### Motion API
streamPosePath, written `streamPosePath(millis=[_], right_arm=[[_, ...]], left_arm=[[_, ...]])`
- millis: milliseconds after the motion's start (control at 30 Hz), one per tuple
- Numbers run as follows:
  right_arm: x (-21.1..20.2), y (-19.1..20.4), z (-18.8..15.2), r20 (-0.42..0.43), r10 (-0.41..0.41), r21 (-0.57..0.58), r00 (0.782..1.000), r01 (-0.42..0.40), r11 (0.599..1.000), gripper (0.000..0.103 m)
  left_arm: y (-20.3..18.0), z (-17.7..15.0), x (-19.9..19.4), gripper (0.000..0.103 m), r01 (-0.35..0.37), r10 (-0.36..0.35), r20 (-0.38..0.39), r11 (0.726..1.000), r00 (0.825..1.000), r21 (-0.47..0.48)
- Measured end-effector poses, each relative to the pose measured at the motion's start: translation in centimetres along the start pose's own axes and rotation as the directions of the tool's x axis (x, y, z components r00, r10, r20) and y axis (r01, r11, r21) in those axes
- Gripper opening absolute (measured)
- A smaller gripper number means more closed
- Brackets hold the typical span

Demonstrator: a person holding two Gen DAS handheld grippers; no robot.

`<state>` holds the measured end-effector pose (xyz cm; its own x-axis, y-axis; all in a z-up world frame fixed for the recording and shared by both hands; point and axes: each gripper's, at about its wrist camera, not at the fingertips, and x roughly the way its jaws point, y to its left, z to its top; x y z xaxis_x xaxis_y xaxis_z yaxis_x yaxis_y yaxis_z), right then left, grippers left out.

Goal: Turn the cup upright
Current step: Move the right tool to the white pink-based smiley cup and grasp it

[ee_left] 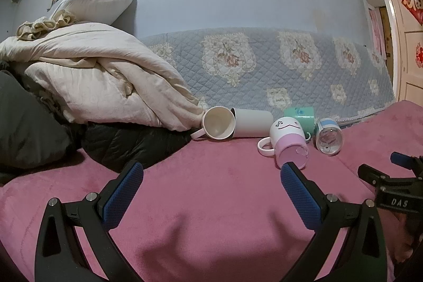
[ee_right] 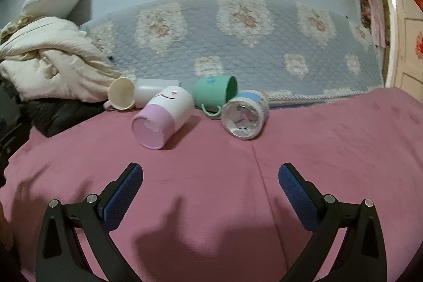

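Observation:
Several cups lie on their sides on a pink blanket (ee_right: 330,139). A white-and-pink face mug (ee_left: 288,142) (ee_right: 162,116) points its base toward me. A clear cup with a blue band (ee_left: 328,136) (ee_right: 244,115) lies to its right. A green mug (ee_left: 300,116) (ee_right: 214,91) lies behind them. A cream mug (ee_left: 219,123) (ee_right: 122,93) and a white cylinder cup (ee_left: 253,122) (ee_right: 154,90) lie at the left. My left gripper (ee_left: 211,176) is open and empty, short of the face mug. My right gripper (ee_right: 210,177) is open and empty, below both front cups; part of it shows in the left wrist view (ee_left: 388,176).
A heap of cream bedding (ee_left: 92,78) (ee_right: 50,62) and a black padded jacket (ee_left: 127,142) lie at the left. A blue quilted floral cover (ee_left: 264,65) (ee_right: 238,36) stands along the wall behind the cups. A door (ee_left: 407,49) is at the far right.

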<state>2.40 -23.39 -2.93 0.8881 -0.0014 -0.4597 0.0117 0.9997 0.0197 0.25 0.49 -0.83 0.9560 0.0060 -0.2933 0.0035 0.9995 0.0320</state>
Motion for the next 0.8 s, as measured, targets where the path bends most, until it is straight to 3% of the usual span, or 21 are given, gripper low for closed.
streamPosePath(millis=[100, 200, 400, 500, 600, 633, 800], right_arm=[[0.7, -0.6, 1.4, -0.057, 0.067, 0.087, 0.996, -0.062, 0.994, 0.103], [1.7, -1.2, 3.1, -0.112, 0.134, 0.191, 0.985, -0.111, 0.975, 0.096], [6.3, -1.3, 7.6, -0.26, 0.245, 0.315, 0.934, -0.158, 0.936, 0.095], [10.5, -0.4, 9.6, -0.344, 0.29, 0.359, 0.893, -0.161, 0.919, 0.095], [15.5, 1.2, 10.8, -0.474, 0.317, 0.381, 0.822, -0.133, 0.915, 0.092], [16.5, 1.5, 10.7, -0.496, 0.321, 0.392, 0.807, -0.122, 0.912, 0.092], [20.1, 2.8, 9.3, -0.565, 0.285, 0.417, 0.775, -0.029, 0.908, 0.092]], left_arm=[[0.0, 0.2, -0.1, 0.103, 0.003, -0.003, -0.001, 1.0, 1.0, -0.004], [-0.1, 0.3, -0.2, 0.103, 0.002, -0.002, 0.0, 1.0, 1.0, -0.003], [-0.3, 0.4, 0.1, 0.103, -0.001, 0.002, -0.024, 1.0, 1.0, 0.008], [-0.3, 0.5, 0.0, 0.103, 0.0, 0.0, -0.025, 1.0, 1.0, 0.007], [-0.2, 0.6, 0.1, 0.103, 0.0, 0.0, -0.038, 1.0, 0.999, 0.001], [-0.2, 0.6, 0.1, 0.103, 0.0, -0.001, -0.04, 1.0, 0.999, -0.003], [0.0, 0.7, 0.5, 0.103, 0.003, -0.004, -0.054, 1.0, 0.999, -0.02]])
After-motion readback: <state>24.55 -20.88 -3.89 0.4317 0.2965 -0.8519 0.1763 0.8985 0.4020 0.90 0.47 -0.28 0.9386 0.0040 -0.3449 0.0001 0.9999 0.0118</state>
